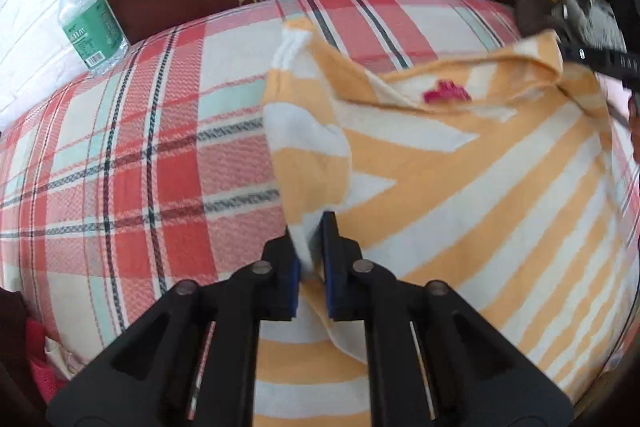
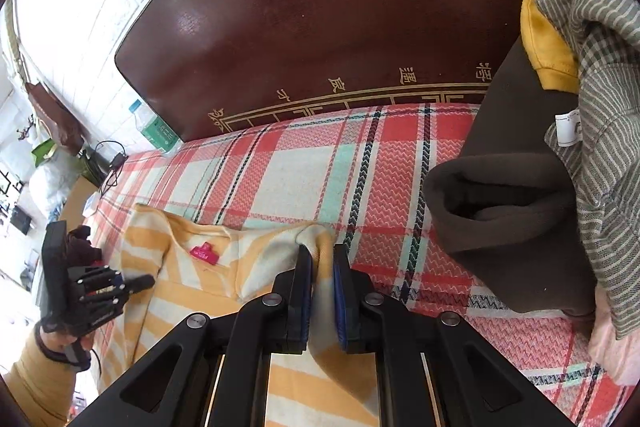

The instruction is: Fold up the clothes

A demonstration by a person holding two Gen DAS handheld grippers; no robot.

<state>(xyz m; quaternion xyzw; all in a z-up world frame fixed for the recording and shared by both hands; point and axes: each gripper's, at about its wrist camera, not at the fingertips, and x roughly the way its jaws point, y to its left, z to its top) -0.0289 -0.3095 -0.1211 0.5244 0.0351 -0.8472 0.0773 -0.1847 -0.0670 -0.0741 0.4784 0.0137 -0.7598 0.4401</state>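
Note:
An orange-and-white striped shirt [image 1: 460, 187] with a pink neck label [image 1: 446, 93] is spread over a red plaid bed cover [image 1: 132, 163]. My left gripper [image 1: 310, 247] is shut on a fold at the shirt's left edge, lifting it slightly. In the right wrist view the same shirt [image 2: 188, 291] lies left of centre, its pink label [image 2: 205, 253] showing. My right gripper [image 2: 322, 263] is shut on the shirt's right shoulder corner. The left gripper [image 2: 138, 283] appears at the far left, held by a hand in a tan sleeve.
A dark wooden headboard [image 2: 320, 27] with gold trim backs the bed. A brown garment [image 2: 508, 211], a grey striped one [image 2: 600, 107] and a yellow one [image 2: 548, 39] are piled on the right. A water bottle [image 1: 90, 23] stands at the left by the headboard.

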